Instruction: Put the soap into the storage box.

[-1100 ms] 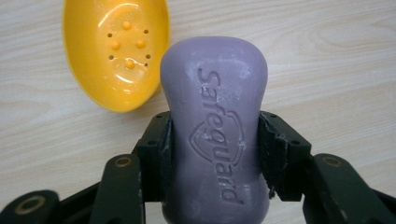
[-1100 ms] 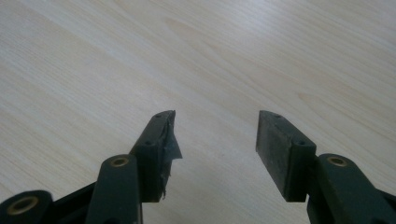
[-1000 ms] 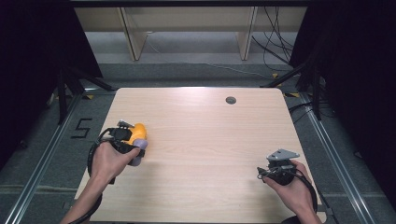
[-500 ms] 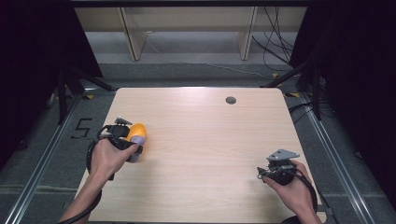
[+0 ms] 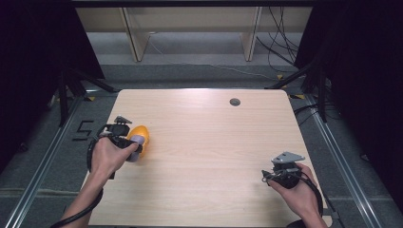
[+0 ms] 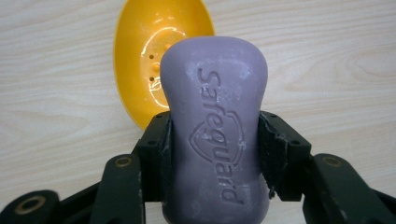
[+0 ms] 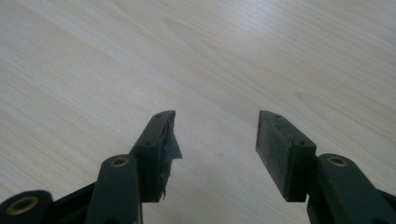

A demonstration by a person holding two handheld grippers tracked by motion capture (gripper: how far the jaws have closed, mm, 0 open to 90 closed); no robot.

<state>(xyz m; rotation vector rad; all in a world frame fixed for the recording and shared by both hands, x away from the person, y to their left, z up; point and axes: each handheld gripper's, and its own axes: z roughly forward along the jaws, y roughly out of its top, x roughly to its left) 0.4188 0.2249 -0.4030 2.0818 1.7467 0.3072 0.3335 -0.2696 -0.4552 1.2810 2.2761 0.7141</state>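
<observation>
The left gripper (image 6: 215,158) clamps a purple soap bar (image 6: 215,126) by its narrow waist, its 2 jaws pressed against the sides, with the embossed face up. Just ahead of the jaws and below the bar sits a yellow soap dish (image 6: 140,60), likely where the bar belongs. The right gripper (image 7: 217,140) rests well apart near the table's (image 5: 214,156) near right corner, jaws spread and empty, with open wood between the 2.

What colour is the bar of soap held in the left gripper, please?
Pale purple, stamped "Safeguard"; the soap shows best in the left gripper view.
</observation>
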